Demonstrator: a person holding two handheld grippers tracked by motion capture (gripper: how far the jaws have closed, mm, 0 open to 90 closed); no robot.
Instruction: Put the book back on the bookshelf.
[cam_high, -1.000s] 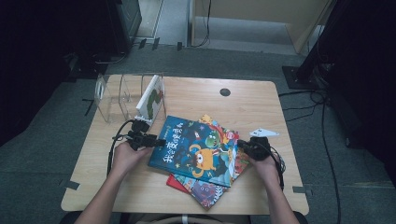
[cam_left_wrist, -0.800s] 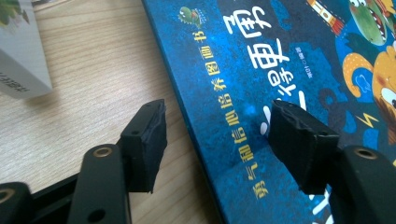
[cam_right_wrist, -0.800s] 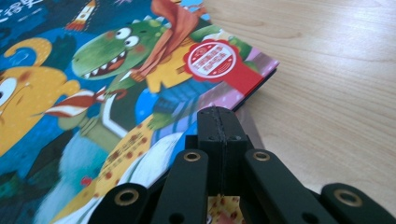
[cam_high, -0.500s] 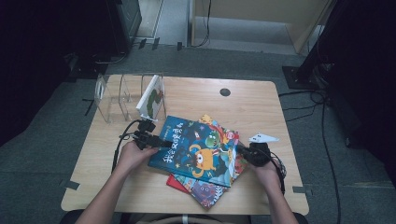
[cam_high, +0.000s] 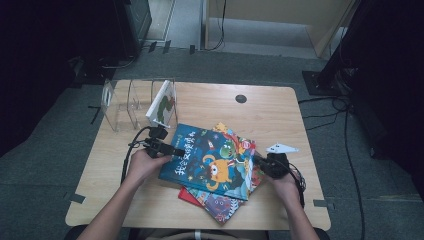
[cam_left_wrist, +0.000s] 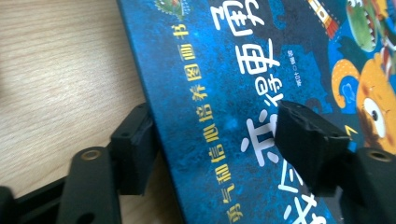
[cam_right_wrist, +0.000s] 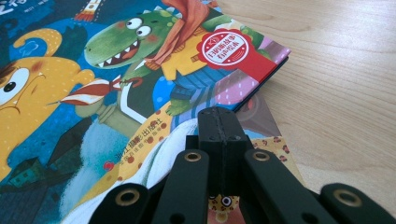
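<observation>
Left gripper view has the left claw (cam_left_wrist: 215, 149) straddling the spine edge of the blue picture book (cam_left_wrist: 261, 93), one jaw under the edge against the worktop (cam_left_wrist: 60, 70), the other over the cover. The jaws have just been closing a little, yet a gap seems to remain, so I read them as apart, not clamped. The book lies on top of a loose stack, above a red book (cam_high: 220, 204), in the middle of the worktop. The right claw (cam_right_wrist: 223, 135) is pressed together, tip resting at the book's far corner.

If the left claw lifts before it bites, the glossy cover could slip out, or the book could pivot and drag the ones beneath toward the near edge. The right claw's push could skew the stack too.

Pale wood grain, clean and smooth. At the back left stands a clear acrylic rack (cam_high: 125, 102) with one book (cam_high: 162, 104) upright in it. Grey carpet, cables and dark equipment surround the worktop.
</observation>
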